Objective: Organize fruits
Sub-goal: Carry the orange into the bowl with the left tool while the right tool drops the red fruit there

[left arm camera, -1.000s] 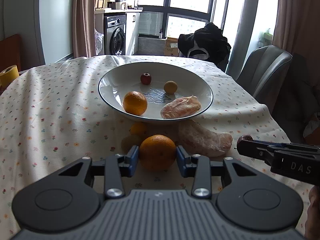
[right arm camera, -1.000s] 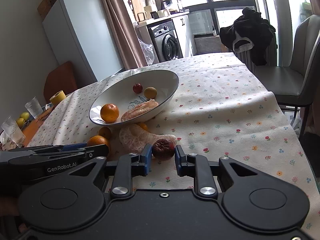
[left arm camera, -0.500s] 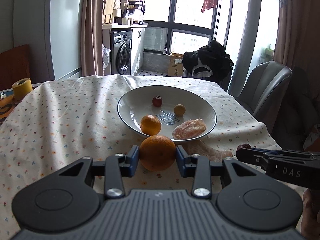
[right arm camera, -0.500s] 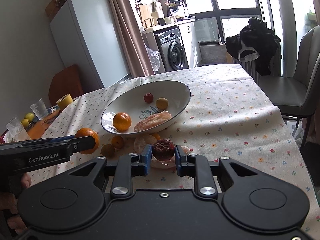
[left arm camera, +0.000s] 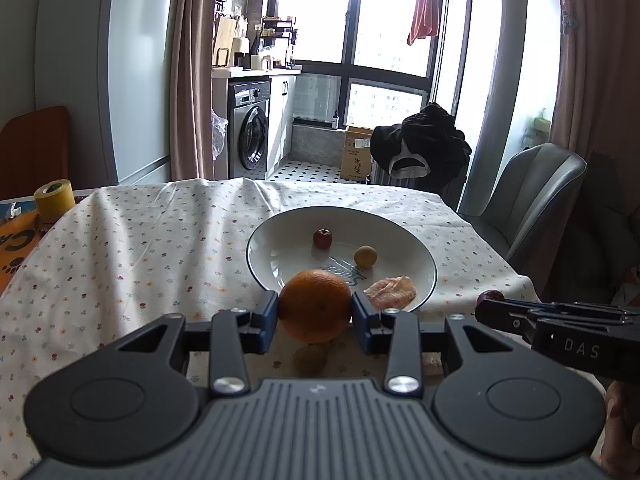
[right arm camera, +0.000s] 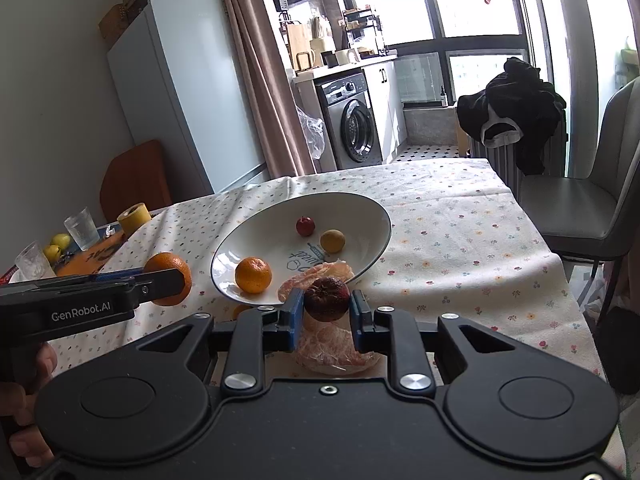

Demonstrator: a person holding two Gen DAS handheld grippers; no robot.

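The left gripper is clamped on a large orange, its blue pads pressed to both sides of the fruit, which is held in the air above the floral tablecloth on the near side of the white bowl. The right gripper is closed around a dark red wrinkled fruit, likewise lifted off the cloth, just in front of the bowl's near rim. Inside the bowl lie a small red fruit, a small yellow-green fruit, a smaller orange and a peeled pinkish citrus segment. A second peeled citrus piece rests on the tablecloth below the right gripper. In the left wrist view a small brownish fruit lies on the cloth beneath the held orange. A yellow roll of tape stands at the table's far left edge, with two glasses and yellow-green fruits beyond it. A grey chair stands at the right of the table.
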